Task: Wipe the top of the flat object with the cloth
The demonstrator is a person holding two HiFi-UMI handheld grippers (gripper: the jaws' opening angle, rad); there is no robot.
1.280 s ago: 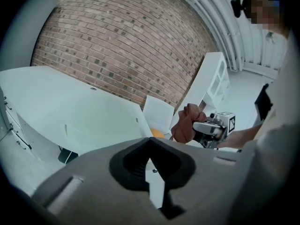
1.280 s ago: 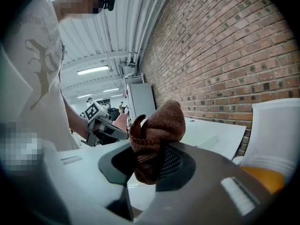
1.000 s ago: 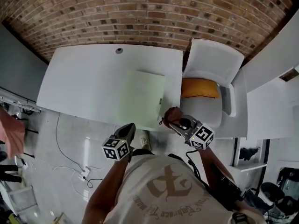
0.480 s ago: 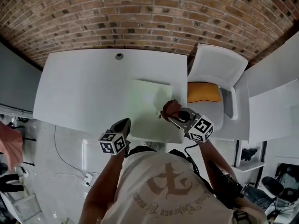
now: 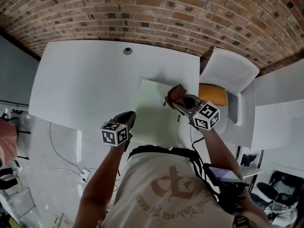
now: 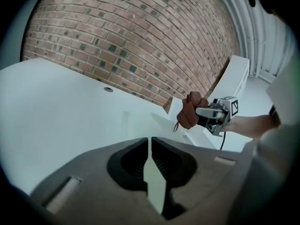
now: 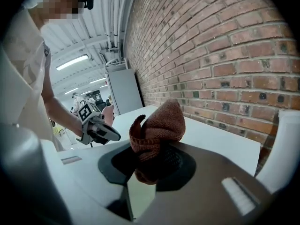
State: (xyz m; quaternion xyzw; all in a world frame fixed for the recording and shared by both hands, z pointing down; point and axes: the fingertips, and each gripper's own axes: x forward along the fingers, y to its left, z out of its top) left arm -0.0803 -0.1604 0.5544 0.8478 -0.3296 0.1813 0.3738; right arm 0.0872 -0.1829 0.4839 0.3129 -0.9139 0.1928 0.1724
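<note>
A pale green flat board (image 5: 156,113) lies on the white table (image 5: 85,84), near its right front corner. A bunched rust-brown cloth (image 5: 174,94) (image 6: 190,115) (image 7: 157,125) sits in my right gripper (image 5: 178,100) (image 7: 150,161), which is shut on it just over the board's far right part. My left gripper (image 5: 127,118) (image 6: 150,142) hovers at the table's front edge, left of the board. Its jaws are just opening, with only a thin slit between them and nothing in it.
A white chair (image 5: 232,68) with an orange cushion (image 5: 213,93) stands right of the table. The brick wall (image 5: 156,13) runs behind. A round cable hole (image 5: 127,51) marks the table's far side. Cables (image 5: 71,160) lie on the floor at left.
The view has closed in on the table. My right gripper carried the cloth from the board's near right corner forward over the board. The left gripper rose to the table's front edge.
</note>
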